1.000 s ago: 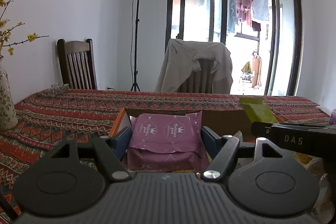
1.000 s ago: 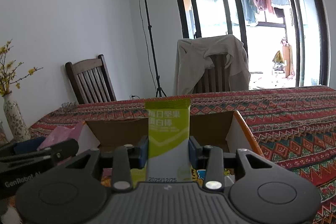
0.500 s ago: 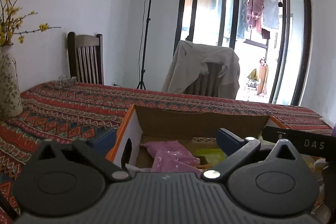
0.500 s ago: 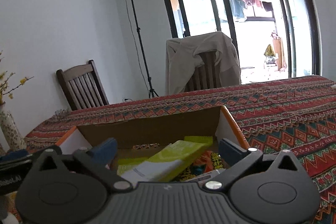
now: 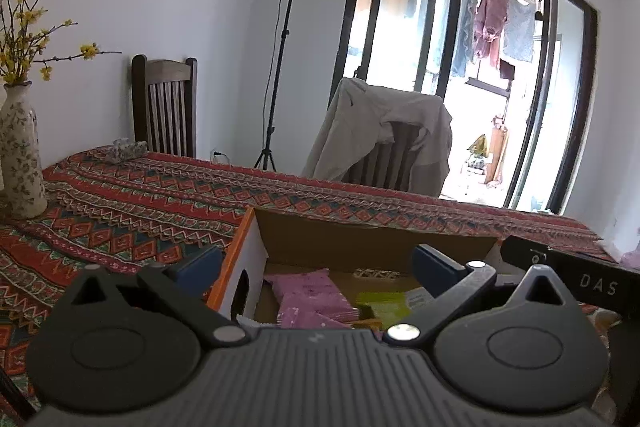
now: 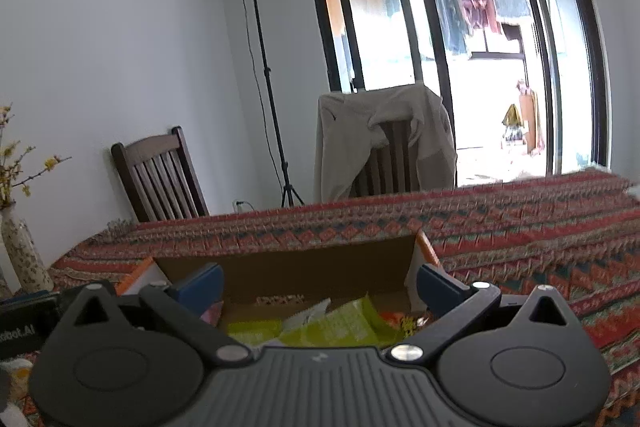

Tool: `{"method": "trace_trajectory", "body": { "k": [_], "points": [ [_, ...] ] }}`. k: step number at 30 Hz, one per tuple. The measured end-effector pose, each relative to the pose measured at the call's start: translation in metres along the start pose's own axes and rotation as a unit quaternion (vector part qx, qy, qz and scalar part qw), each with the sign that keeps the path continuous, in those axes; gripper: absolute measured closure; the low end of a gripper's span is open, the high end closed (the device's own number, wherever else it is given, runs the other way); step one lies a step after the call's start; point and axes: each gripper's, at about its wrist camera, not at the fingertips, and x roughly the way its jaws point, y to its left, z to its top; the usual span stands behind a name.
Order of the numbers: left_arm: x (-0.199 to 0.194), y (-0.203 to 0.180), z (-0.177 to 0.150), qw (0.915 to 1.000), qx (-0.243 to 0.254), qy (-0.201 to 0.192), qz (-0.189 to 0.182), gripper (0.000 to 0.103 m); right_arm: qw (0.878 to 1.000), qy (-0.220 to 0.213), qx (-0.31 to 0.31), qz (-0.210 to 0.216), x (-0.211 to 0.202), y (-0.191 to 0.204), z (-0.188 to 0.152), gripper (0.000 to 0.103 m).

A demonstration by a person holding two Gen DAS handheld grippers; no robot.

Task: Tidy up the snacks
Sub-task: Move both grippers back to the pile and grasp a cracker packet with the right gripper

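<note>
Left tool (image 5: 316,267): hanging released, nothing between its blue pads.
Pink packets (image 5: 308,297): lying inside the cardboard box (image 5: 360,235) on the bench (image 5: 120,211).
Green packets (image 6: 332,325): resting in the box's right part.
Right tool (image 6: 320,287): gaping wide, gripping nothing.

Open-topped cardboard box (image 5: 360,239) ahead on the desk (image 5: 120,219), its walls hemming the snack packets (image 5: 308,295) inside, bare patterned cloth either side, vase (image 5: 20,155) far left
</note>
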Motion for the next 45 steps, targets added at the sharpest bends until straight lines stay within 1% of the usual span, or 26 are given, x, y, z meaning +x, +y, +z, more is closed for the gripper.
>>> {"method": "trace_trajectory", "body": {
  "k": [6, 12, 18, 24, 30, 36, 40, 43, 44, 45],
  "points": [
    [-0.031, 0.001, 0.003, 0.9999, 0.007, -0.013, -0.003, 0.000, 1.000, -0.006, -0.016, -0.005, -0.027, -0.001, 0.004, 0.000],
    [-0.057, 0.002, -0.007, 0.9998, 0.016, -0.013, -0.006, 0.000, 0.999, 0.004, -0.033, -0.005, -0.057, -0.007, -0.006, 0.000],
    [-0.073, 0.008, -0.027, 0.9996, 0.025, 0.009, -0.009, 0.000, 0.998, 0.029, -0.059, -0.005, -0.079, -0.015, -0.026, 0.000],
    [-0.080, 0.017, -0.050, 0.9988, 0.024, 0.042, -0.011, 0.000, 0.994, 0.073, -0.080, -0.015, -0.091, -0.024, -0.054, 0.000],
    [-0.082, 0.027, -0.074, 0.9968, 0.026, 0.075, -0.011, 0.000, 0.989, 0.124, -0.082, -0.028, -0.088, -0.036, -0.079, 0.000],
    [-0.080, 0.034, -0.087, 0.9947, 0.017, 0.101, -0.011, 0.000, 0.979, 0.188, -0.069, -0.047, -0.061, -0.053, -0.094, 0.000],
    [-0.082, 0.032, -0.088, 0.9945, 0.015, 0.103, -0.011, 0.000, 0.977, 0.201, -0.060, -0.046, -0.050, -0.060, -0.098, 0.001],
    [-0.081, 0.030, -0.088, 0.9941, 0.015, 0.107, -0.011, 0.000, 0.979, 0.192, -0.060, -0.039, -0.052, -0.059, -0.100, 0.007],
    [-0.080, 0.030, -0.088, 0.9938, 0.016, 0.109, -0.011, 0.000, 0.980, 0.188, -0.060, -0.038, -0.053, -0.059, -0.100, 0.014],
    [-0.079, 0.029, -0.088, 0.9936, 0.016, 0.111, -0.012, 0.000, 0.980, 0.184, -0.061, -0.038, -0.054, -0.058, -0.100, 0.026]
  ]
}}
